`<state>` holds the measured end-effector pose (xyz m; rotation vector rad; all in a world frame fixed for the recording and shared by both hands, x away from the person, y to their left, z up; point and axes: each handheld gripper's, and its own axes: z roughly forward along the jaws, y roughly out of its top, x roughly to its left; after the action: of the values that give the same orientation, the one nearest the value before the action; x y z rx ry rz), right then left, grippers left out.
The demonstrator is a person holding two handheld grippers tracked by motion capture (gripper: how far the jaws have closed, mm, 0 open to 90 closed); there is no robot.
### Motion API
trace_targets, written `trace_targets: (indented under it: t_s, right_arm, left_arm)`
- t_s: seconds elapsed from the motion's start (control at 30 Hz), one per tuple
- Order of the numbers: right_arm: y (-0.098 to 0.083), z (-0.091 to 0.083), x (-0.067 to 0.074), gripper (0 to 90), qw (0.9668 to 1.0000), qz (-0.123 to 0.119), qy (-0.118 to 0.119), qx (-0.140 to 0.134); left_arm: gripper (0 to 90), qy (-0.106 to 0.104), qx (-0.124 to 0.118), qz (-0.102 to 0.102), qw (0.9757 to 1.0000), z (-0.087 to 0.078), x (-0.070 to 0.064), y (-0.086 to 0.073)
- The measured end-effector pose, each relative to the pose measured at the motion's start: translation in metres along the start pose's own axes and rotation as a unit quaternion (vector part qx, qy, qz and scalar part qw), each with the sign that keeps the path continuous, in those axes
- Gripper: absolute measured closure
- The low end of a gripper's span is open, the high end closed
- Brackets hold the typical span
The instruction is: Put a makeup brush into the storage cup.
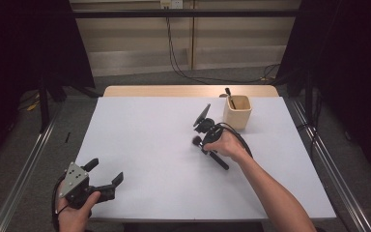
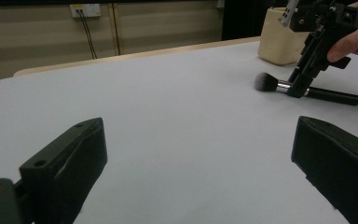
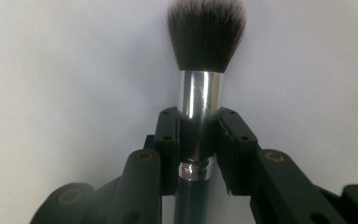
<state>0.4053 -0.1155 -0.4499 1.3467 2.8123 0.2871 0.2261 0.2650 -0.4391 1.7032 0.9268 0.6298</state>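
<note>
Right hand-held gripper [image 3: 199, 140] clamped on brush [image 3: 201, 70] ferrule, brush lay flat near counter's [image 1: 149, 159] far-right corner | left hand-held gripper [image 1: 107, 180] wide, idle | lift and drop into holder [image 1: 237, 112] pending

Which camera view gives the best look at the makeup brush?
The right gripper view: the makeup brush is close up, with bristles, silver collar and the right gripper shut on that collar. The left gripper view shows the whole brush lying on the table, farther off. In the high view it is small and partly hidden by the hand.
</note>
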Motion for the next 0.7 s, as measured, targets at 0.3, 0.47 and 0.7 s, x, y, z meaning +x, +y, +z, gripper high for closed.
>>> trace_targets:
  t_s: [0.3, 0.47, 0.7]
  right_arm:
    - [-0.004, -0.001, -0.005, 72.1, 0.9998, 0.003, 0.009, -0.02]
    - [-0.006, -0.007, -0.008, 72.1, 0.9994, 0.005, 0.01, -0.031]
    - [-0.01, -0.015, -0.008, 72.1, 0.9981, 0.009, 0.019, -0.058]
  left_arm:
    - [3.3, 0.001, 0.0, 0.002, 1.0, -0.001, 0.0, 0.0]
    - [3.3, 0.0, 0.001, 0.0, 1.0, -0.001, 0.0, 0.0]
    - [3.3, 0.002, -0.001, -0.001, 1.0, -0.001, 0.001, 0.0]
